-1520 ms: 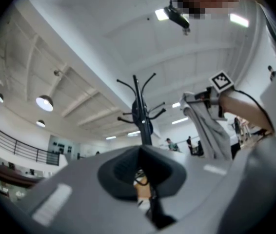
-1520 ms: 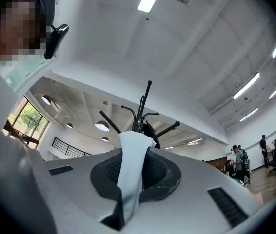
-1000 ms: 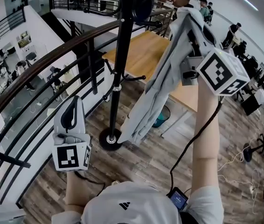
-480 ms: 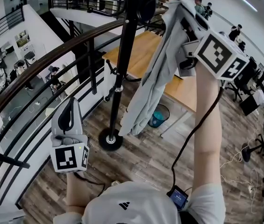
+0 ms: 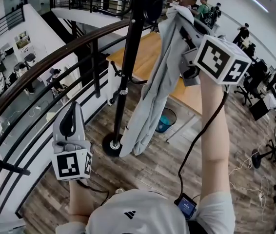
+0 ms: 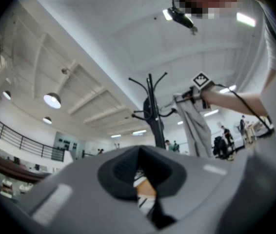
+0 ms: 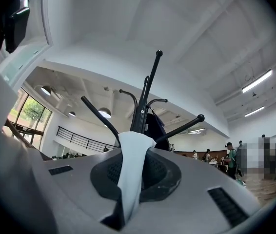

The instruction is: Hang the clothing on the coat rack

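A light grey garment (image 5: 152, 91) hangs in a long fold from my right gripper (image 5: 183, 27), which is raised high and shut on the cloth's top edge. In the right gripper view the pale cloth (image 7: 130, 174) runs between the closed jaws. The black coat rack (image 5: 128, 57) stands just left of the garment, and its hooks (image 7: 150, 96) fan out right ahead of the right gripper. A dark item (image 7: 155, 126) hangs on the rack. My left gripper (image 5: 71, 108) is held low at the left, shut and holding nothing, well away from the rack's base (image 5: 112, 144).
A black curved railing (image 5: 40, 72) runs behind the rack, with a drop to a lower floor beyond it. A wooden table (image 5: 147, 52) and a blue bin (image 5: 166, 123) stand behind the garment. People work at desks at the far right. Cables lie on the wood floor (image 5: 245, 169).
My right gripper has carried the garment leftward and up, closer to the rack's top hooks. The left gripper has barely moved.
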`<state>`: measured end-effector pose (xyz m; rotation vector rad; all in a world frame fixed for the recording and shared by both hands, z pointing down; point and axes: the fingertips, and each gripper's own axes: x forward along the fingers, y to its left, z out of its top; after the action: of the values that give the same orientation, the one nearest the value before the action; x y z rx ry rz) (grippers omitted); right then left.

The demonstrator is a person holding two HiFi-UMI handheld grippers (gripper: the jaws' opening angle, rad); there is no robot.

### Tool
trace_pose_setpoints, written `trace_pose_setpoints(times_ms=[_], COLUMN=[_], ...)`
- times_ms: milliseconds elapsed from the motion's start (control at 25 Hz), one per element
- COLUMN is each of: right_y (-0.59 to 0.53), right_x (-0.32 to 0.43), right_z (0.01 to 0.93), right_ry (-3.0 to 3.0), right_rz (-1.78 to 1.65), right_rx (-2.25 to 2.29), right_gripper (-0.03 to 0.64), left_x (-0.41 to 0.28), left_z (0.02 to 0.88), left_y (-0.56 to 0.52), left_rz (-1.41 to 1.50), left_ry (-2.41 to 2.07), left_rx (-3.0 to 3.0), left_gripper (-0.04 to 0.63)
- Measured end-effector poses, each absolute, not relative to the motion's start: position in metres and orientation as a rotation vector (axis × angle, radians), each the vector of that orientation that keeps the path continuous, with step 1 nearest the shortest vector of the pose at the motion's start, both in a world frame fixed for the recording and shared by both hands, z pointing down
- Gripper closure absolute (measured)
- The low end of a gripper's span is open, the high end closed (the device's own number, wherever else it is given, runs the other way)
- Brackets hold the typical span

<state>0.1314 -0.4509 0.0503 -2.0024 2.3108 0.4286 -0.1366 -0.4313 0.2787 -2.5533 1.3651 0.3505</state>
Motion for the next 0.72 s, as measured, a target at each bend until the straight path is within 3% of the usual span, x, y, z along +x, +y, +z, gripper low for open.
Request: trace_pose_setpoints(times_ms=[720], right_y=[-0.457], right_x=[0.124], right_z=[0.115], right_ry=[2.406], right_rz=[0.262], right_rx=[-2.031], right_gripper=[0.604], left_x=[-0.145], left_z=[0.285], left_y=[-0.419], left_rz=[0.344], left_ry=[1.401], left_rx=[-2.555], left_gripper=[0.588])
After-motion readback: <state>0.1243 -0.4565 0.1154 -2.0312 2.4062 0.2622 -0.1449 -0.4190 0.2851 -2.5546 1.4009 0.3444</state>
